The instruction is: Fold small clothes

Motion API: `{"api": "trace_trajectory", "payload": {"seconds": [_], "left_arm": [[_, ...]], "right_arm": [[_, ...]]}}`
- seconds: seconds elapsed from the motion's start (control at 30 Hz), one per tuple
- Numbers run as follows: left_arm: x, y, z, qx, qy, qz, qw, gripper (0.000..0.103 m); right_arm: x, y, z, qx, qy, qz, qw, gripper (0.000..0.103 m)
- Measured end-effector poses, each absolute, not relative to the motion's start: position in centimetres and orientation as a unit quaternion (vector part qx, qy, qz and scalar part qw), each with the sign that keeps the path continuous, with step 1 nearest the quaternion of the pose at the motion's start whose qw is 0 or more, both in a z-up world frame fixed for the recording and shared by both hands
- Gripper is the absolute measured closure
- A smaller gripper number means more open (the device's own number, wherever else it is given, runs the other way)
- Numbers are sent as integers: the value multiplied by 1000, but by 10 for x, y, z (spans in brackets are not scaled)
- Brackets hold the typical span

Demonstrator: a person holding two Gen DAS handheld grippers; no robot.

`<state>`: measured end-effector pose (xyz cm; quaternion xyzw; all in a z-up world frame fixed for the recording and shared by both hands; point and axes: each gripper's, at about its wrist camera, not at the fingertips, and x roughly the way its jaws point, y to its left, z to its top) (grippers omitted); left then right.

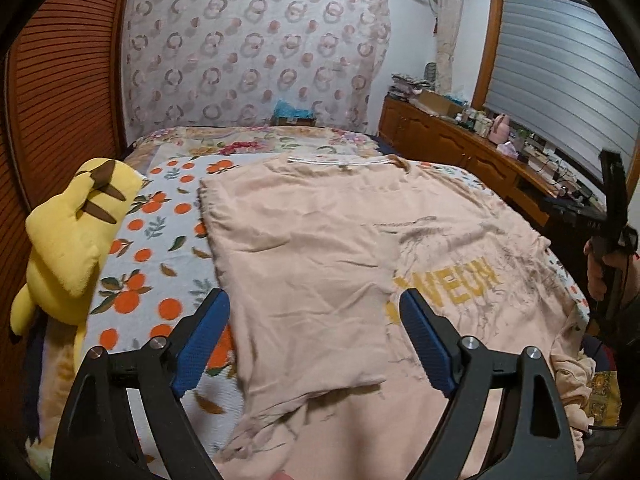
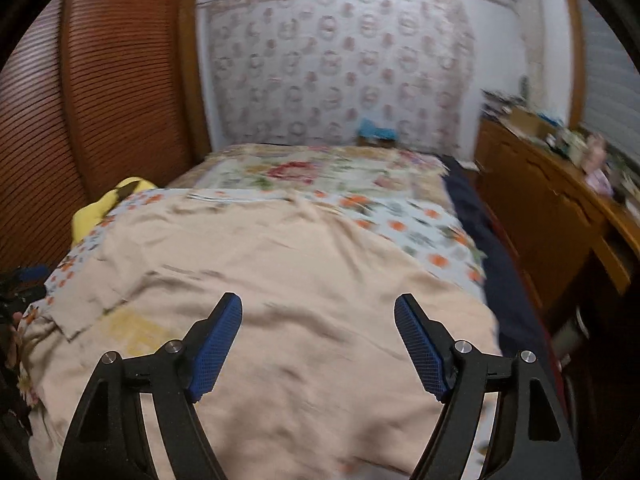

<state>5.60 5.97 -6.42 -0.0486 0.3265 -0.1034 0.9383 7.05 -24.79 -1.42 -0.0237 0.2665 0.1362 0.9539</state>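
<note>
The peach T-shirt [image 1: 320, 248] lay spread on the bed [image 1: 168, 240], its left side folded over the middle, collar at the far end. Both the left gripper [image 1: 314, 320] and right gripper [image 2: 318, 322] hovered above it, fingers wide apart and empty. A yellow plush [image 1: 68, 240] sat beside the bed's left edge.

On my bed, a yellow plush toy [image 1: 68, 240] crowds the left edge; a wooden dresser [image 1: 460, 148] lines the right; the floral bedspread [image 1: 256, 142] beyond lies open.
</note>
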Motion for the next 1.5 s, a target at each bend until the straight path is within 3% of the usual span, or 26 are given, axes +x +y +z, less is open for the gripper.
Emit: {"api": "trace_trajectory", "payload": {"seconds": [0.4, 0.53, 0.83, 0.87, 0.93, 0.97, 1.03, 1.07, 1.43, 1.5], "left_arm": [[58, 31, -69, -29, 334, -118, 935, 16], [57, 26, -72, -29, 339, -120, 933, 16], [54, 23, -72, -25, 339, -119, 933, 16], [54, 23, -72, -26, 339, -118, 933, 16], [54, 23, -73, -26, 341, -116, 932, 16], [54, 23, -74, -26, 342, -115, 932, 16], [54, 24, -75, -27, 343, -114, 932, 16], [54, 24, -76, -28, 344, -113, 932, 16], [51, 27, -78, -33, 344, -109, 932, 16], [52, 27, -77, -32, 343, -109, 932, 16]], "right_arm": [[73, -318, -75, 18, 349, 45, 936, 23], [79, -319, -69, 32, 346, 54, 936, 25], [99, -318, -63, -1, 371, 28, 928, 37], [98, -315, -63, -7, 369, 25, 929, 40], [96, -306, -60, -21, 364, 33, 930, 57], [95, -303, -59, -27, 363, 37, 931, 72], [94, -297, -59, -42, 362, 39, 931, 92], [95, -295, -57, -49, 361, 38, 930, 94], [61, -228, 18, -60, 258, 157, 951, 95], [49, -207, 27, -63, 244, 193, 948, 88]]}}
